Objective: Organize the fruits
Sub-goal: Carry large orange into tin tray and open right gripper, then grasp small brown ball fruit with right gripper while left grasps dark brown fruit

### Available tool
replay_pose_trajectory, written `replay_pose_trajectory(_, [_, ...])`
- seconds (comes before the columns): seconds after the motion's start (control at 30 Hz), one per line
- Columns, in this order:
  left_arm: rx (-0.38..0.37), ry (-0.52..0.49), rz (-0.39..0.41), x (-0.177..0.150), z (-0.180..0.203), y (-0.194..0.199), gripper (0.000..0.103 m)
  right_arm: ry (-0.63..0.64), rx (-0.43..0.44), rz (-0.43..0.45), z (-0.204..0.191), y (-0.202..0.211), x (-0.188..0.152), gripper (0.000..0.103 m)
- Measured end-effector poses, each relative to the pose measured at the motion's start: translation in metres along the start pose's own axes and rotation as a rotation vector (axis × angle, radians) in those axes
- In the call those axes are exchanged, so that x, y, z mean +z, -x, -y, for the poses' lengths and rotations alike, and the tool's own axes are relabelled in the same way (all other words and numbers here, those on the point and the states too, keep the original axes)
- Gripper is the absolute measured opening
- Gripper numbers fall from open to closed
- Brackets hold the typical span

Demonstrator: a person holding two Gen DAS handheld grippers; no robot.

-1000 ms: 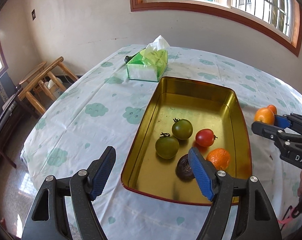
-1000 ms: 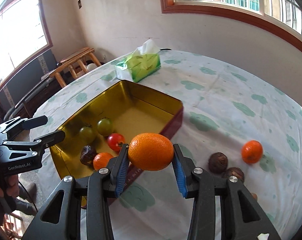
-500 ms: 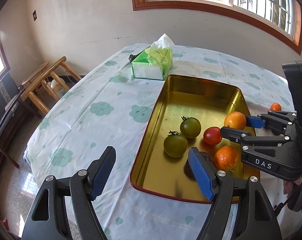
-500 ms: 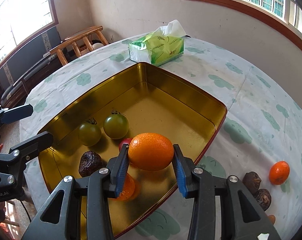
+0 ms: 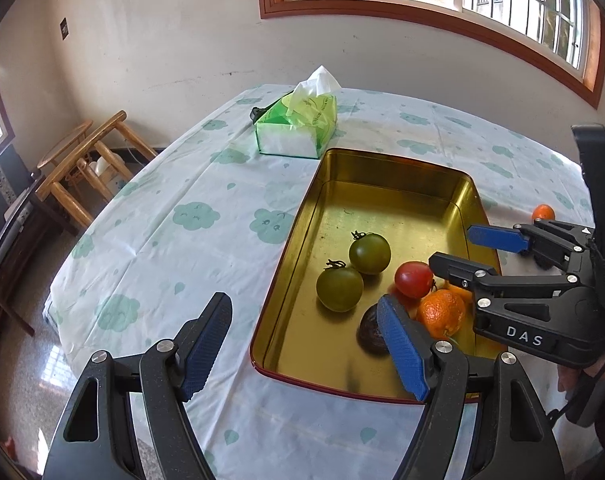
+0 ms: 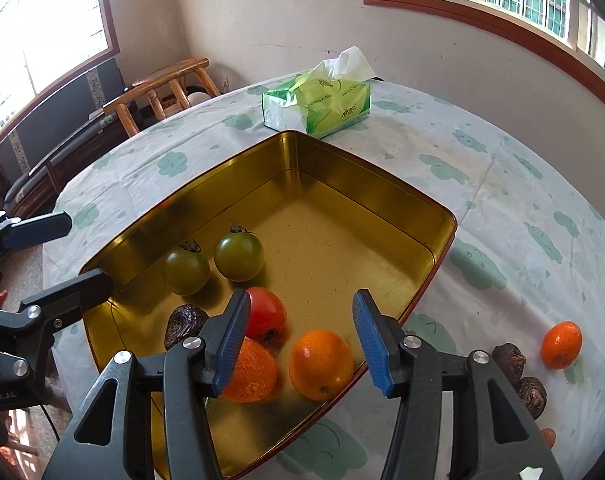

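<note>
A gold tray (image 5: pixel 298 236) (image 6: pixel 382 168) holds two green tomatoes (image 5: pixel 369 253) (image 6: pixel 238 257), a red tomato (image 5: pixel 413 279) (image 6: pixel 266 314), a dark wrinkled fruit (image 5: pixel 370 330) (image 6: pixel 182 324) and a rough-skinned orange (image 5: pixel 441 314) (image 6: pixel 250 372). A smooth orange (image 6: pixel 320 364) lies on the tray floor by the near right wall. Above it my right gripper (image 6: pixel 300 308) (image 5: pixel 454 248) has its jaws opening, and the pads no longer touch it. My left gripper (image 5: pixel 302 308) (image 6: pixel 86 250) hovers open and empty at the tray's near left corner.
On the cloth right of the tray lie a small mandarin (image 6: pixel 561 345) (image 5: pixel 543 213) and two dark wrinkled fruits (image 6: pixel 509 360). A green tissue pack (image 5: pixel 296 126) (image 6: pixel 318 108) stands beyond the tray. Wooden chairs (image 5: pixel 82 160) stand past the table's left edge.
My right gripper carried the smooth orange from beside the tray over it, lowered, and spread its jaws; the orange now rests in the tray. The left gripper has not moved.
</note>
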State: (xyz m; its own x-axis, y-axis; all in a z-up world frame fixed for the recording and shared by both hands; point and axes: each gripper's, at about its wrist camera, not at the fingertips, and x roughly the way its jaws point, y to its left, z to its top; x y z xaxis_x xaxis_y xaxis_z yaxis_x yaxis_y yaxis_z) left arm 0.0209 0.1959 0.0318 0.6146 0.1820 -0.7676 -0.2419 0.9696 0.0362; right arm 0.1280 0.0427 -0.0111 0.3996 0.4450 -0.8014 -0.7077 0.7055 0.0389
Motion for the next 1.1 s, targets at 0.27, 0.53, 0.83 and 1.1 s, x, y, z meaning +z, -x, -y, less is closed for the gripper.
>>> replay_pose_trajectory(0.27, [-0.058,-0.011,-0.021,0.001,0.02,0.002,0.075,-0.097,-0.089,0.046,0.046,0.051,-0.037,0.053])
replay_pose_trajectory(0.53, [-0.116,-0.078,-0.042,0.003,0.067,-0.006,0.076,-0.231,-0.26,-0.019,0.133,0.075,-0.096,0.053])
replay_pose_trajectory(0.83, [-0.164,-0.125,-0.061,0.011,0.116,-0.018,0.075,-0.306,-0.268,-0.049,0.172,0.065,-0.119,0.036])
replay_pose_trajectory(1.1, [-0.204,-0.173,-0.066,0.018,0.157,-0.023,0.075,-0.262,-0.27,-0.033,0.169,0.054,-0.113,0.034])
